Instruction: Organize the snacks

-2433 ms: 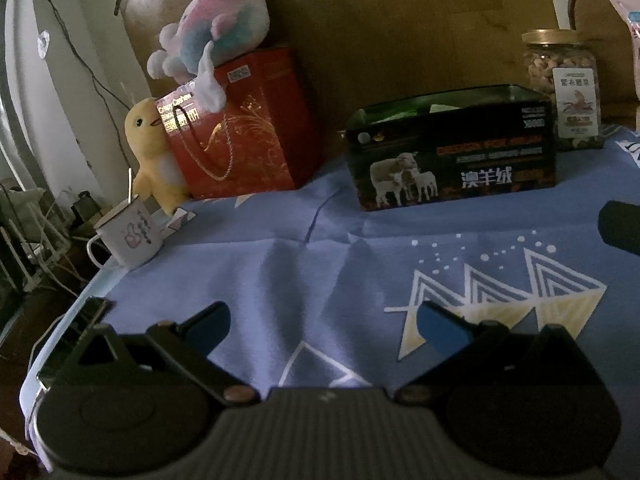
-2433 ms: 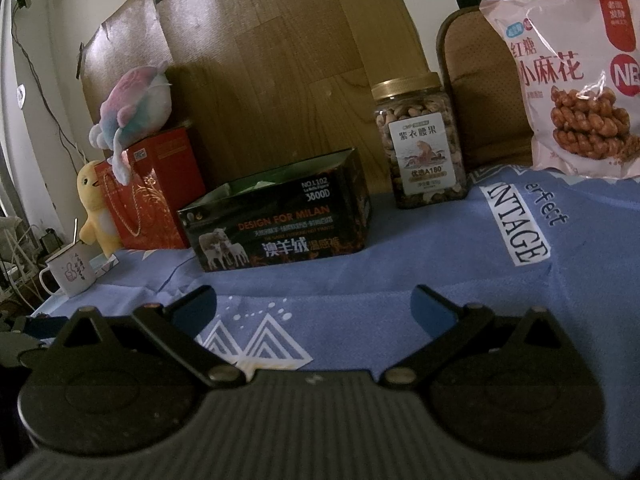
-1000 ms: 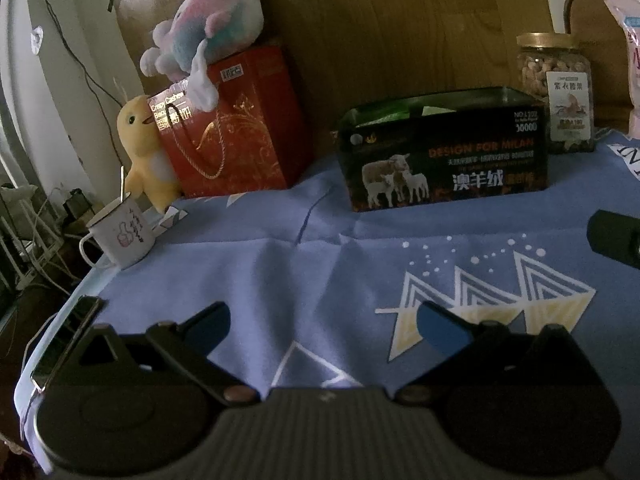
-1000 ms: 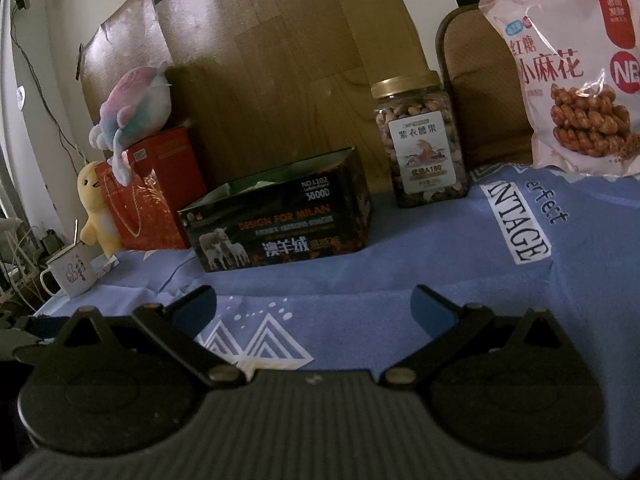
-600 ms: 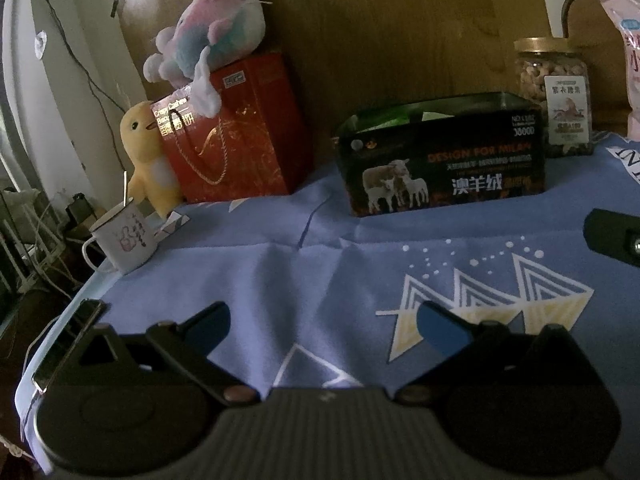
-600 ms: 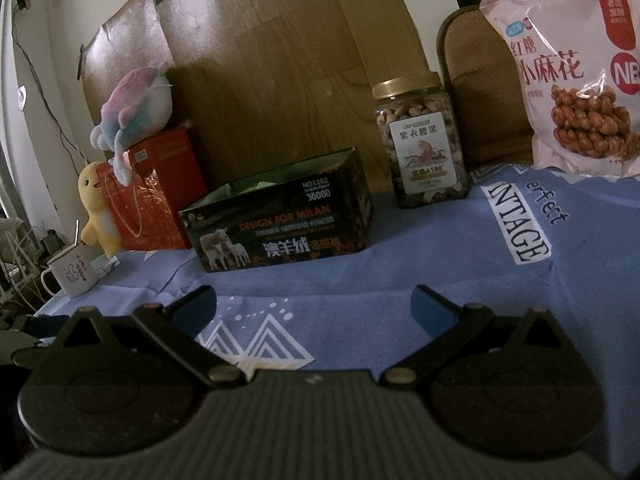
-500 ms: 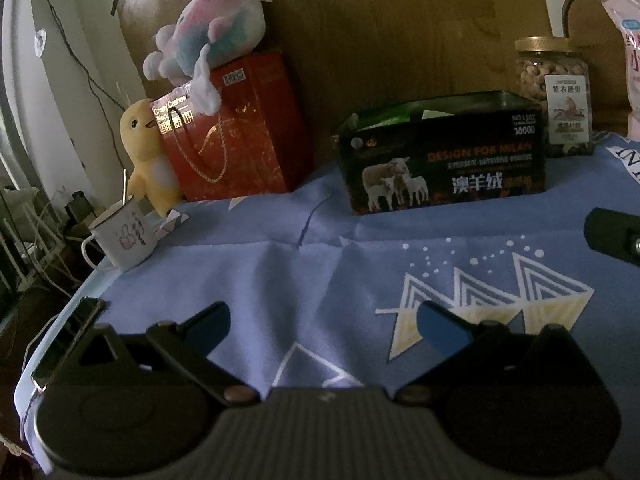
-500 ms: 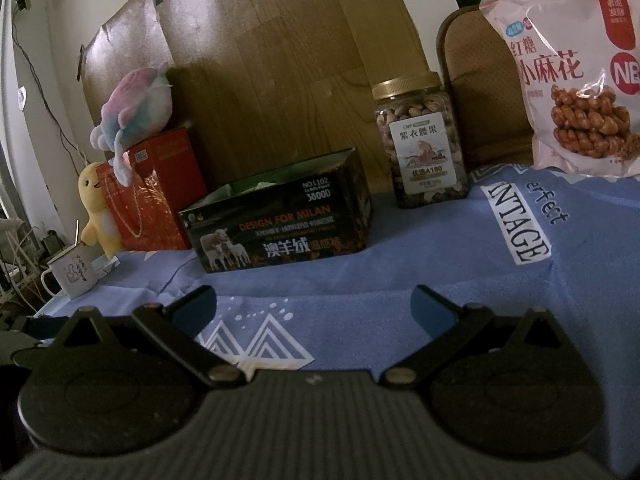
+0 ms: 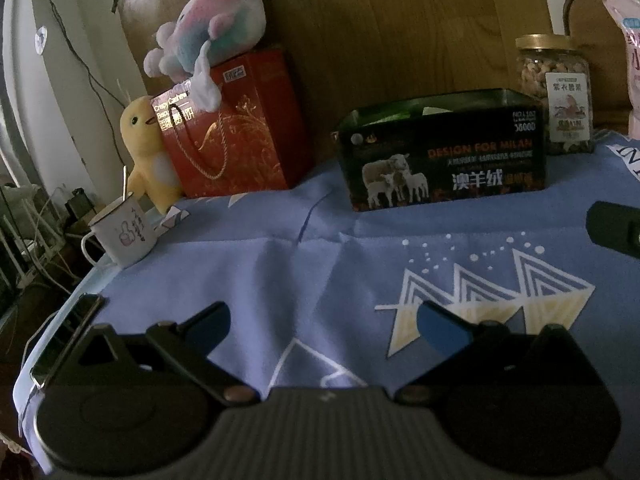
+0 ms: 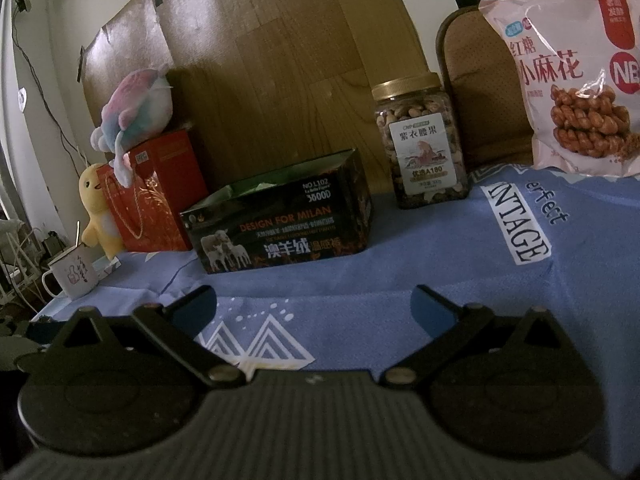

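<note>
Both jaws gape empty: left gripper (image 9: 322,322), right gripper (image 10: 314,304). Along the table's far edge, the open dark box (image 10: 280,226) shows green contents; beside it stand the nut jar (image 10: 424,144) and pink snack bag (image 10: 576,76). Red gift bag (image 9: 236,128) and mug (image 9: 122,236) occupy the left corner.

The left tool (image 9: 322,322) has its two blue-padded fingers (image 9: 442,328) spread wide apart, with nothing between them. The right tool (image 10: 314,306) is likewise spread wide and holds nothing. A dark part of the right tool shows off to the left tool's right side.
</note>
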Tool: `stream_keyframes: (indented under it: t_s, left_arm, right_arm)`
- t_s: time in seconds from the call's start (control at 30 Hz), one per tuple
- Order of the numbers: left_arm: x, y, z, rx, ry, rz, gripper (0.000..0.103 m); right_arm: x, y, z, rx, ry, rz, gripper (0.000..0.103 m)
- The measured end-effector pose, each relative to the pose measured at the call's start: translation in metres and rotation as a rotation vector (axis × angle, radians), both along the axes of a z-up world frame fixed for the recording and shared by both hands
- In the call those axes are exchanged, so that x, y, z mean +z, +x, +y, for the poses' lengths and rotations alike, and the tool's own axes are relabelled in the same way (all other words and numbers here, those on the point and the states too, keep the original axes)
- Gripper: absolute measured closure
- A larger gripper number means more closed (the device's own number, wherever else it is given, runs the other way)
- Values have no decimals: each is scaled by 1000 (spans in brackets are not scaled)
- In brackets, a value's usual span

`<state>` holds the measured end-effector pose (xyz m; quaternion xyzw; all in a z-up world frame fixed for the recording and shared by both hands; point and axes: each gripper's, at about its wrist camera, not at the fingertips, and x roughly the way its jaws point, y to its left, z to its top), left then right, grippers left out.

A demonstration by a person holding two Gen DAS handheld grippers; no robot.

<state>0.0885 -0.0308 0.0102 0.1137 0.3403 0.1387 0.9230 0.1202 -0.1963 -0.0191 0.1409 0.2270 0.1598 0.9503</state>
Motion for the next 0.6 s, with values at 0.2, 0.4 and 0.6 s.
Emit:
stream_keyframes:
  t_s: [0.2, 0.4, 0.6]
  left_arm:
    - [0, 0, 0, -2, 1, 2, 0]
    - [-1, 0, 0, -3, 1, 4, 0]
    - [-2, 1, 0, 1, 3, 7, 0]
  right_arm:
    - [1, 0, 1, 0, 2, 0, 0]
    - [1, 0, 0, 0, 3, 1, 0]
    - [1, 0, 0, -1, 3, 0, 0]
